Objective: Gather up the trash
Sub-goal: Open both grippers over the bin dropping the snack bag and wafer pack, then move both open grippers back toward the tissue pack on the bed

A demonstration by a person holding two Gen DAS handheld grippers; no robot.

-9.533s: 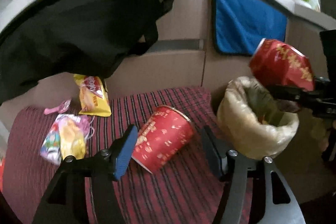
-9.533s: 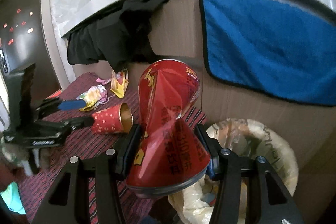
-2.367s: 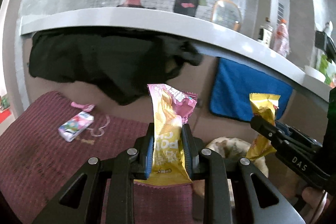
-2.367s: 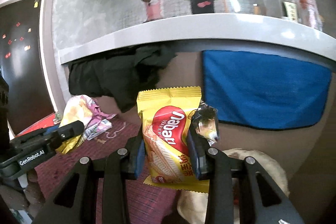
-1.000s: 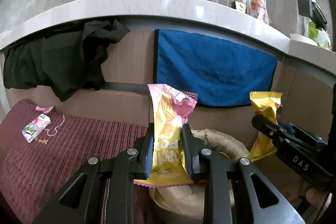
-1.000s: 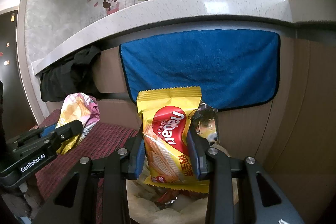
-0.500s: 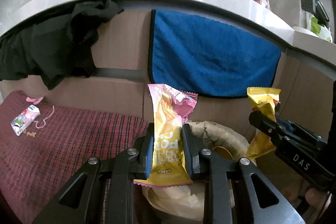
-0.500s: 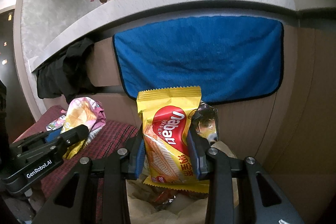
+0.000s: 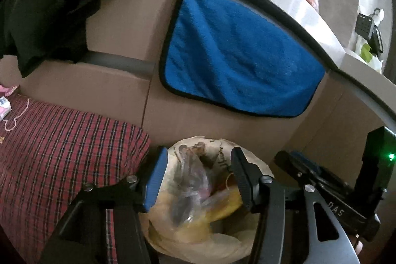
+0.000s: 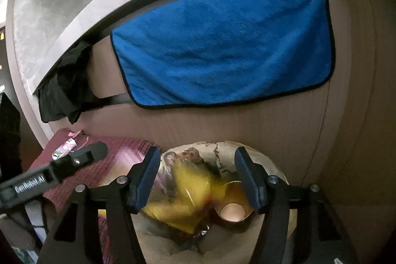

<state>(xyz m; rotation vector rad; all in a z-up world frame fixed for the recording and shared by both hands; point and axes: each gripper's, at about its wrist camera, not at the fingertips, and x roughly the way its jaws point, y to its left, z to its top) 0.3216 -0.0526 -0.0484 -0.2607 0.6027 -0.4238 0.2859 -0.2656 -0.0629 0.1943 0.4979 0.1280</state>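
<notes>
Both grippers hang open over the bag-lined trash bin (image 9: 250, 160) (image 10: 274, 167). My left gripper (image 9: 196, 176) is open and empty; wrappers (image 9: 195, 189) lie blurred in the bin below it. My right gripper (image 10: 198, 177) is open and empty; the yellow wafer packet (image 10: 190, 192) lies blurred in the bin between its fingers, beside a red cup (image 10: 232, 213). A small colourful packet (image 10: 63, 149) lies on the red plaid cloth (image 9: 57, 145) far left, also at the left wrist view's edge (image 9: 3, 105).
A blue towel (image 9: 237, 61) (image 10: 222, 46) hangs on the brown cabinet front behind the bin. Black clothing (image 9: 49, 9) hangs from the counter at the left. The other gripper shows at the right (image 9: 334, 192) and at the left (image 10: 54, 170).
Both grippers have opened and let go: the pink-yellow snack bag and the yellow wafer packet have dropped into the bin. Both views have tilted down toward the bin.
</notes>
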